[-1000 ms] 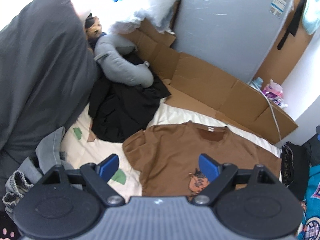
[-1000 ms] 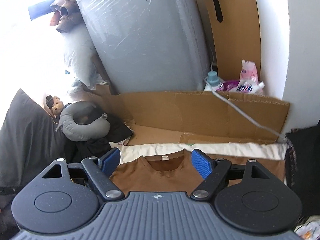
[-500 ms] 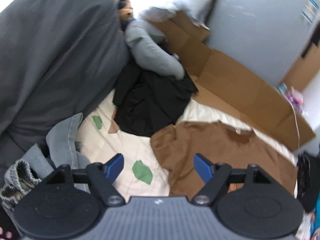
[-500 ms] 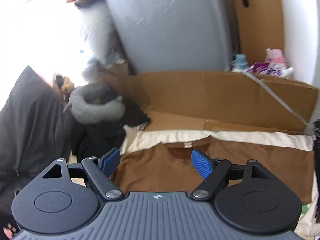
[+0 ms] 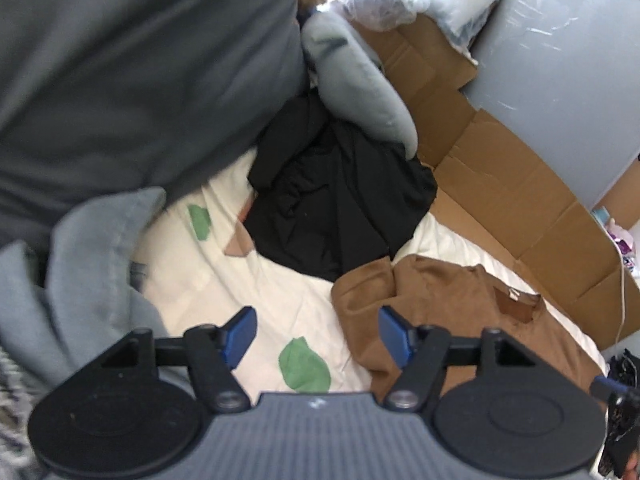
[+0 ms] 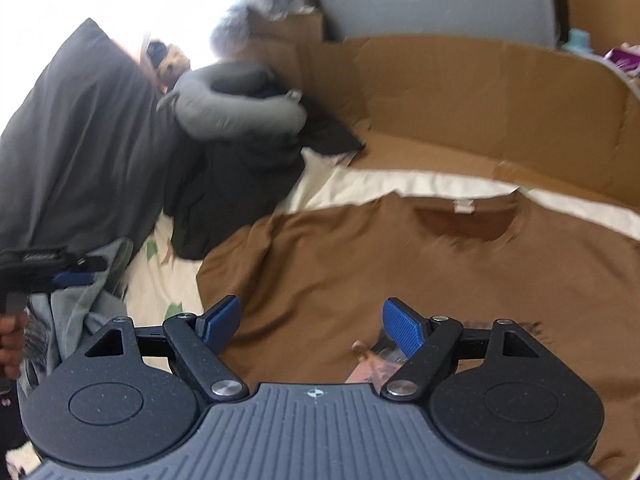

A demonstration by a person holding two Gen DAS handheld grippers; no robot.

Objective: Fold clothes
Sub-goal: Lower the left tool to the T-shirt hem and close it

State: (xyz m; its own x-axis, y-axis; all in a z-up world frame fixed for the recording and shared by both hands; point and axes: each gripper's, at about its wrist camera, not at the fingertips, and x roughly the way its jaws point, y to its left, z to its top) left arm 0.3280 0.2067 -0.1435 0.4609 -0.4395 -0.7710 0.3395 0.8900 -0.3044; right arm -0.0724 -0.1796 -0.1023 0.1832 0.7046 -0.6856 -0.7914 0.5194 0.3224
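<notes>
1. Shirt [image 6: 400, 264] lies flat on the sheet [image 5: 240, 280], collar at 12 o'clock, ready for folding.
2. Left gripper [image 5: 316, 330], empty, has just been narrowing beside the sleeve at 3 o'clock.
3. Right gripper [image 6: 314, 322] gapes wide and empty over the chest.

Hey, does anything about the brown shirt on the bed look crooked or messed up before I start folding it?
Yes. The brown T-shirt lies mostly flat on the cream sheet, but its sleeve nearest the black garment is bunched and folded over rather than spread out. Both grippers are open and hold nothing.
</notes>
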